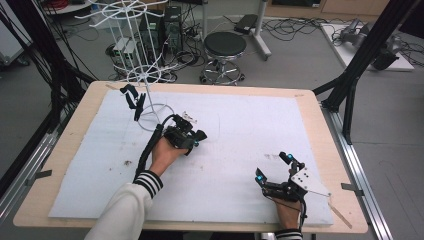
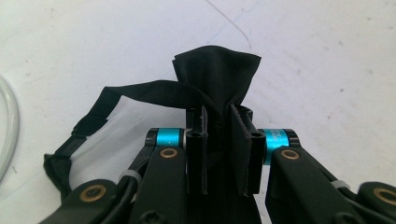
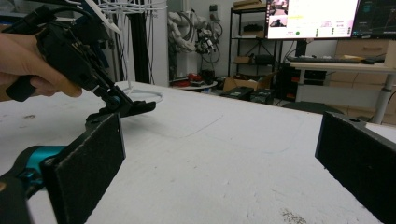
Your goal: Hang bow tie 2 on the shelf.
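Note:
My left gripper [image 1: 198, 137] sits low over the white mat [image 1: 240, 130], right of a white wire rack [image 1: 146, 75]. It is shut on a black fabric piece [image 2: 219, 70]; the cloth bunches up between the jaws, and a black strap [image 2: 93, 116] loops off to the left onto the mat. The right gripper view shows the same left gripper [image 3: 112, 100] with the fabric [image 3: 137, 108] touching the table. Another black strap item [image 1: 134, 100] hangs on the rack. My right gripper [image 1: 273, 167] rests near the front right, open, with nothing between its pads [image 3: 88, 168].
The rack's base ring [image 1: 156, 117] lies on the mat just left of the left gripper. A black stool [image 1: 225, 47] and cables sit beyond the table's far edge. Black frame posts [image 1: 355, 75] rise at the right. A monitor [image 3: 310, 18] stands far behind.

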A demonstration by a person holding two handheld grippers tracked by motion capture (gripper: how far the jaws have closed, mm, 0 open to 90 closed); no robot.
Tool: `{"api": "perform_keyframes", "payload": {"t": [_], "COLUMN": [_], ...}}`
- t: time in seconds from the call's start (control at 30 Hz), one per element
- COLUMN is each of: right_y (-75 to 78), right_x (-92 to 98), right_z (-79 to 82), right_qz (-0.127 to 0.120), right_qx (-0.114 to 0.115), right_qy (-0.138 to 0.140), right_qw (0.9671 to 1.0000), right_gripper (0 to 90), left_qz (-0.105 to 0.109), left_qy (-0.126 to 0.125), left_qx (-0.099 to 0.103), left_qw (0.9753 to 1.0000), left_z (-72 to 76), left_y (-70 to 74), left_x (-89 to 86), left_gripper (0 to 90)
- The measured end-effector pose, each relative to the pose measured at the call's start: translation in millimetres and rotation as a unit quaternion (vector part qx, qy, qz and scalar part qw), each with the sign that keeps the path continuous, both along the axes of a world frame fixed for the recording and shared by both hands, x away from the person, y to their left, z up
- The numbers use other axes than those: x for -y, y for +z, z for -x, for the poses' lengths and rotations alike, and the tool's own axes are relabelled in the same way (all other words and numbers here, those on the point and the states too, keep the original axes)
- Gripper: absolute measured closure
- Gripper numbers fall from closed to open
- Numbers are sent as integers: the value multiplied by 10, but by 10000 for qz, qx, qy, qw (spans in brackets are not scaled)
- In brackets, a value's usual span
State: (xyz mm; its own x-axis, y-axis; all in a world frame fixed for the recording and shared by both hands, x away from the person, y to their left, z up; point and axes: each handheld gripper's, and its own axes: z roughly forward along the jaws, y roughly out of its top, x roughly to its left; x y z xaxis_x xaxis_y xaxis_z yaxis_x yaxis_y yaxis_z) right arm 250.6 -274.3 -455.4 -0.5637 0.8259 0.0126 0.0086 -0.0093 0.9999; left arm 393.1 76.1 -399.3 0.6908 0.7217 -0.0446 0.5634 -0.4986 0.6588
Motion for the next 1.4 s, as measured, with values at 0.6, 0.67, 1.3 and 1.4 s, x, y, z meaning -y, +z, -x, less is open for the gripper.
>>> {"api": "perform_keyframes", "payload": {"t": [0.6,0.67,1.3,1.4], "right_y": [0,0,2,3], "right_x": [-9,-11,-18,-20], "right_z": [1,3,1,1], "right_qz": [35,45,86,93], "right_qx": [3,-3,-12,-16], "right_qy": [-5,-8,-14,-16], "right_qw": [10000,10000,10000,10000], "right_gripper": [7,7,7,7], "left_qz": [878,893,1313,1344], "left_qy": [-2,5,194,178], "left_qx": [488,533,946,999], "left_qw": [9949,9946,9866,9857], "left_z": [169,184,328,346], "left_y": [272,291,527,579], "left_x": [-270,-301,-635,-675], "left_gripper": [767,767,767,767]}}
